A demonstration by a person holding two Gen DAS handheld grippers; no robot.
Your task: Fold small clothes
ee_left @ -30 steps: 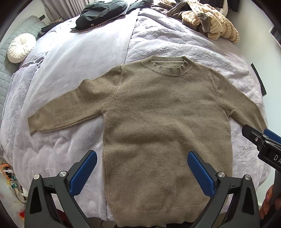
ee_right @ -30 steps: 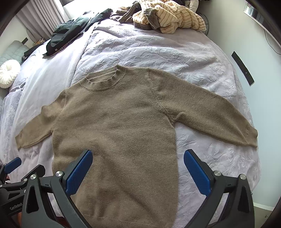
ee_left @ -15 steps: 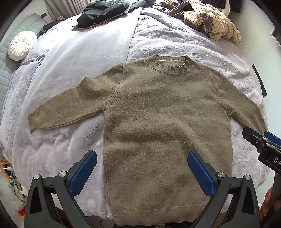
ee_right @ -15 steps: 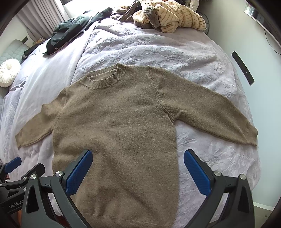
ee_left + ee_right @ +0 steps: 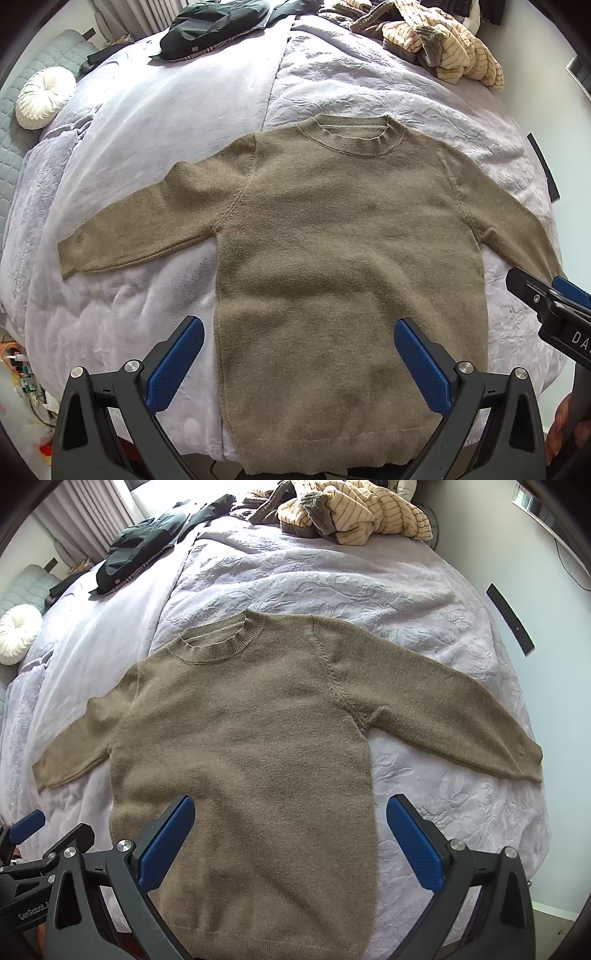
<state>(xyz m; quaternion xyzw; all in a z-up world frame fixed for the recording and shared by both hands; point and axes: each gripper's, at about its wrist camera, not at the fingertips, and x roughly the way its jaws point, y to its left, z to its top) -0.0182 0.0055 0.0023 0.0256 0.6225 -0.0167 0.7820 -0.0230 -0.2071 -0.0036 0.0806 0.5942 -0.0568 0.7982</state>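
Sweater (image 5: 347, 266) lies flat, sleeves spread toward 9 and 3 o'clock, ready for folding; left gripper (image 5: 299, 362) and right gripper (image 5: 290, 838) hover spread wide, empty, above its hem

A home bedroom: lavender-quilted bed (image 5: 369, 88), curtains (image 5: 85, 524), scattered clothes (image 5: 354, 513).

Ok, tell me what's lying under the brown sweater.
The brown sweater lies flat on the lavender bedspread, which shows all around it, embossed on one side and smooth on the other. Whatever sits directly beneath the knit is covered; no bulge suggests anything else.
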